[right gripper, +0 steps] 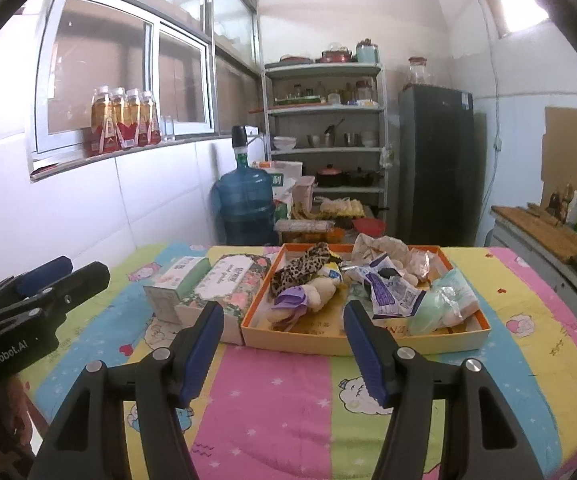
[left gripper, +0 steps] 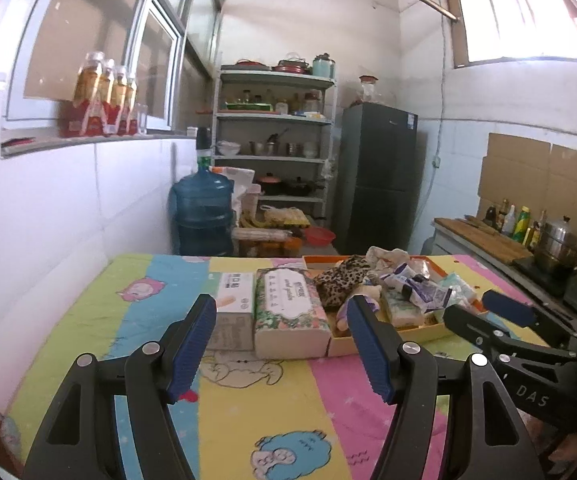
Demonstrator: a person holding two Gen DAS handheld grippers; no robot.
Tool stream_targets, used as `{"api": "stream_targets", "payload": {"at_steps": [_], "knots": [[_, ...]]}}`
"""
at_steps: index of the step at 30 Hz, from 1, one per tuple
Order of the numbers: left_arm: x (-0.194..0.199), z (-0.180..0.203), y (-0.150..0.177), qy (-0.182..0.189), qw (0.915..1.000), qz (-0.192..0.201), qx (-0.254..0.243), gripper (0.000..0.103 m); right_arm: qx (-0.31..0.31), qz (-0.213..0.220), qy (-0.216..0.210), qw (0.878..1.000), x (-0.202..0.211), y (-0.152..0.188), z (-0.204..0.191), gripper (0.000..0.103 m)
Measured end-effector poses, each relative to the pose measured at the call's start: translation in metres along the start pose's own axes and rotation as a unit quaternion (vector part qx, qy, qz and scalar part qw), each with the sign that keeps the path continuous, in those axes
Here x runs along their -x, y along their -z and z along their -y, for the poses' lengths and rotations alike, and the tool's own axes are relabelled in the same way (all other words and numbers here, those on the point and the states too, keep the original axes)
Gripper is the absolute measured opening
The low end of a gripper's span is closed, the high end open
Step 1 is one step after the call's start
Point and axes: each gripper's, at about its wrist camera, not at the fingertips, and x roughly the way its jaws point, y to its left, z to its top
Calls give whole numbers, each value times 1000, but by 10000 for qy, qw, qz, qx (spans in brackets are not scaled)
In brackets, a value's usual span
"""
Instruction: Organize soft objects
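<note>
An orange shallow box (right gripper: 352, 340) sits on the striped cartoon tablecloth and holds a leopard-print cloth (right gripper: 300, 270), a cream plush toy with purple parts (right gripper: 308, 298), crumpled wrappers (right gripper: 388, 286) and tissue packs (right gripper: 444, 300). A floral tissue pack (left gripper: 288, 308) and a small white box (left gripper: 234, 304) lie left of it. My left gripper (left gripper: 282, 312) is open and empty, above the table in front of the floral pack. My right gripper (right gripper: 284, 316) is open and empty, in front of the orange box. It also shows in the left wrist view (left gripper: 484, 310).
The table (right gripper: 272, 400) stands by a tiled wall with a window sill of bottles (right gripper: 124, 122). Behind it are a blue water jug (right gripper: 244, 204), a metal shelf (right gripper: 328, 128) and a dark fridge (right gripper: 436, 160). A counter with a stove (left gripper: 548, 264) runs along the right.
</note>
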Motion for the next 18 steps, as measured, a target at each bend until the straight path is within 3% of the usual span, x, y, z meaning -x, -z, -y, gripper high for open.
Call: {"api": "stream_targets", "payload": {"at_steps": [7,12,18], "knots": [[25,-2,9,-140,9998,99,-31,70,-33,191,15,9998,21,6,-24,62],[31,-7,13,-289,9995,102,-19,70,172,427,460,9979,32,9,-40,62],[35,-12,13,-326,9994,130,12,70,222,486,551,9971,36,7,-48,62]]}}
